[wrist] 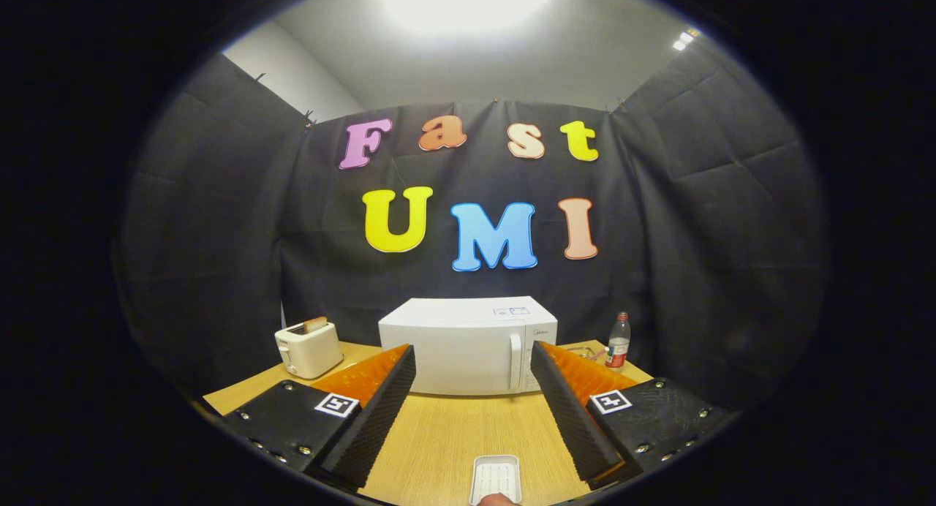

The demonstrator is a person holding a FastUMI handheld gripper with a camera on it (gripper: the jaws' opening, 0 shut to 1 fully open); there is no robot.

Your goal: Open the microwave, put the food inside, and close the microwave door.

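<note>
We are holding the gripper (474, 389) with its fingers spread wide, gripping nothing. White microwave (468, 345) is standing beyond them on the wooden table (446, 440), door shut. Small white tray (496, 478) is lying between the fingers, near us; something reddish at its near edge, too cut off to name. Shut door fits both a start and a finish

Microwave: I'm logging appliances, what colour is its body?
White, clearest in the gripper view: the microwave stands beyond the open tongs.
</note>
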